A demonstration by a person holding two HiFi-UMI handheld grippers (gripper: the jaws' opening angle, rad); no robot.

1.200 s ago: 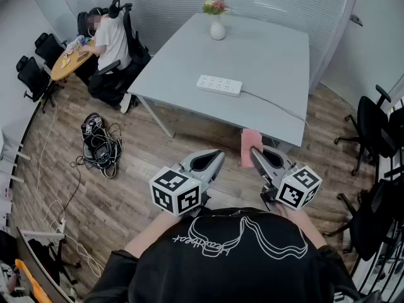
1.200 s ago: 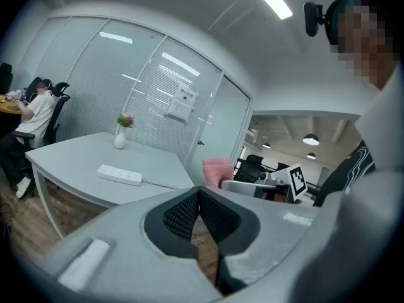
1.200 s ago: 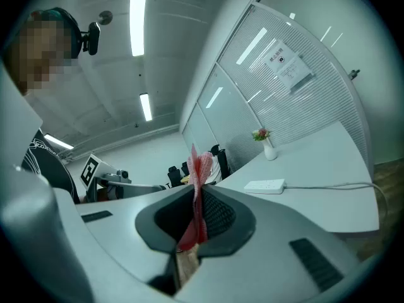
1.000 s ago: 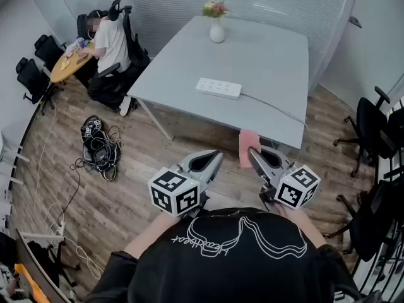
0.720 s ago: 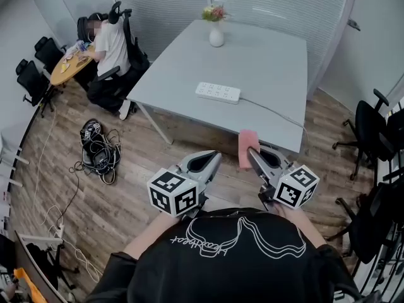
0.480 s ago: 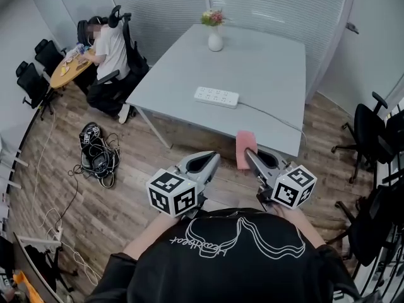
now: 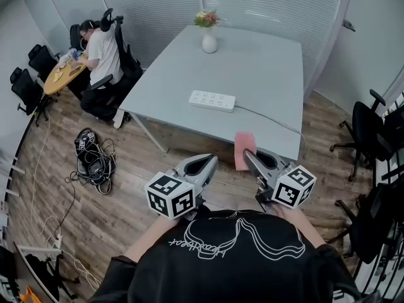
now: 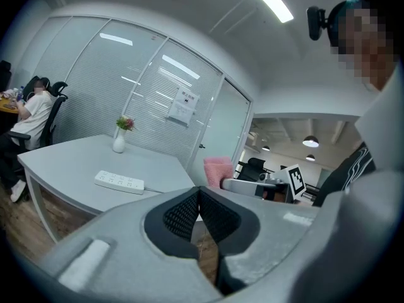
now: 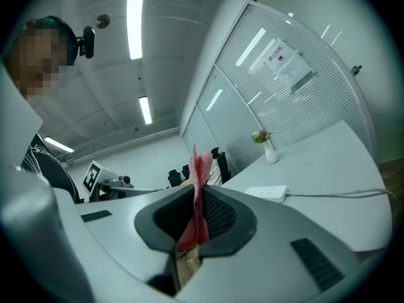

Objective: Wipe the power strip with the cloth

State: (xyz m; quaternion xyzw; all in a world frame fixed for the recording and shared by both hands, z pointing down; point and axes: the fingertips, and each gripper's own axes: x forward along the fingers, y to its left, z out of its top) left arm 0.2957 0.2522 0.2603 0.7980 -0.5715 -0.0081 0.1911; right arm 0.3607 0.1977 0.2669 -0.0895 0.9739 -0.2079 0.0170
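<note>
The right tongs (image 9: 199, 197) are clamped shut on a soft pink cloth (image 9: 201, 168), pinched near its lower edge so that most of it stands up limp above the jaws. The left tongs (image 8: 197, 193) are closed with nothing between them. Both hang over the wooden floor, short of the near edge of the grey tabletop (image 7: 268, 68).

The long white plastic power strip (image 7: 212, 100) lies flat on that tabletop, ahead of both tongs and well apart from them. It looks rigid and light, so on the smooth surface it would likely slide under a wipe. The empty left tongs could steady one end while the cloth, which will fold and drag easily, passes along the socket face.

Its white cable (image 7: 271, 120) trails off toward the right tongs' side and could snag the cloth. A white vase of flowers (image 7: 209, 41) stands far beyond the strip, clear of the work.
</note>
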